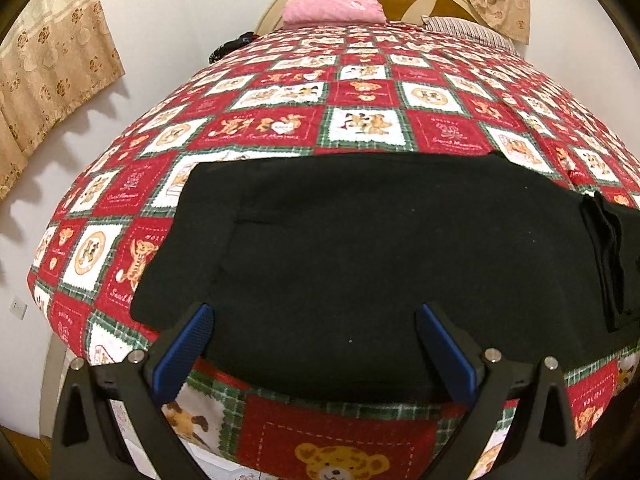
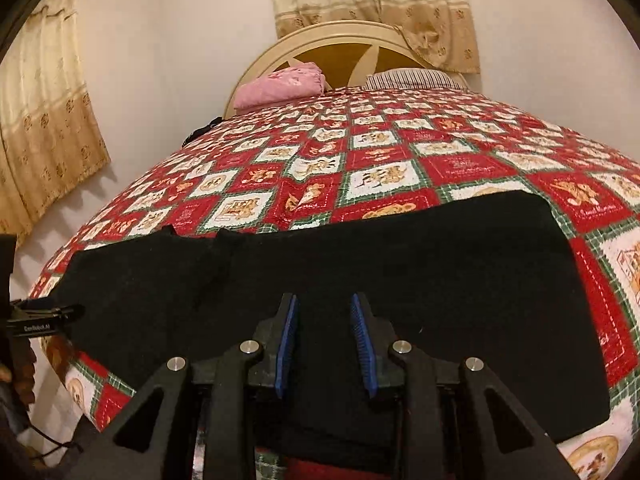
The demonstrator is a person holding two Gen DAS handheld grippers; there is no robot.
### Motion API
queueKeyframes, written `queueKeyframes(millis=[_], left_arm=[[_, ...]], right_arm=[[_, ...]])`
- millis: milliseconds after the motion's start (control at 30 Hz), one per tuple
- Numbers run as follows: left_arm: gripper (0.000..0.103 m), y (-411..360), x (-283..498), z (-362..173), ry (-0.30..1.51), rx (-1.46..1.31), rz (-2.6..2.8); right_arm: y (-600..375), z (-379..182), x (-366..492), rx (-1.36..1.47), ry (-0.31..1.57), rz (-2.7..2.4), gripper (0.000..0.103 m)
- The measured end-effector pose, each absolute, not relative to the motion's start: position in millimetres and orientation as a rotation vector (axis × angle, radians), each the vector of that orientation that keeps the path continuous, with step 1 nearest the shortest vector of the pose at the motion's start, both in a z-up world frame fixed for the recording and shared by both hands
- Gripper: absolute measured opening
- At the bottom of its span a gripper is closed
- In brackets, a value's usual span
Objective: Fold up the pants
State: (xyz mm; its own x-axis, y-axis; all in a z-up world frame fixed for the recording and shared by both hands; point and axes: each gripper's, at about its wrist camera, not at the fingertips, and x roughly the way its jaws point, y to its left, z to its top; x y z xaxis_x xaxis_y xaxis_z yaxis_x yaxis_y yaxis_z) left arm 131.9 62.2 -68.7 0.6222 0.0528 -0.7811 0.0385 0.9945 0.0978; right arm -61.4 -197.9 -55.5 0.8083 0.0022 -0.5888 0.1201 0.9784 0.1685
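Pants [image 1: 360, 248]: one, flat along bed's [image 1: 360, 92] near edge | left gripper [image 1: 314, 316]: wide open, empty | right gripper [image 2: 324, 304]: narrowly parted, empty | far bed bare

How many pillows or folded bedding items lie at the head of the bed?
2. A pink folded blanket lies at the left by the headboard; a striped pillow lies to its right. Others may be hidden behind them.
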Motion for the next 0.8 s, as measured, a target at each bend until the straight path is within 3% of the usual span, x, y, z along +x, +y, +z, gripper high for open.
queueKeyframes(millis=[67, 300, 367, 800], left_arm=[[0.103, 63, 132, -69, 0.903, 0.108, 0.007], [0.103, 64, 128, -71, 0.898, 0.082, 0.015], [0.103, 63, 127, -72, 0.892, 0.093, 0.020], [0.103, 71, 124, -69, 0.895, 0.070, -0.013]], right_arm=[[-194, -57, -61, 0.198, 0.625, -0.080, 0.033], [-161, -59, -55, 0.048, 0.640, -0.118, 0.072], [-143, -63, -50, -0.056, 0.660, -0.152, 0.079], [-134, -66, -53, -0.107, 0.655, -0.204, 0.080]])
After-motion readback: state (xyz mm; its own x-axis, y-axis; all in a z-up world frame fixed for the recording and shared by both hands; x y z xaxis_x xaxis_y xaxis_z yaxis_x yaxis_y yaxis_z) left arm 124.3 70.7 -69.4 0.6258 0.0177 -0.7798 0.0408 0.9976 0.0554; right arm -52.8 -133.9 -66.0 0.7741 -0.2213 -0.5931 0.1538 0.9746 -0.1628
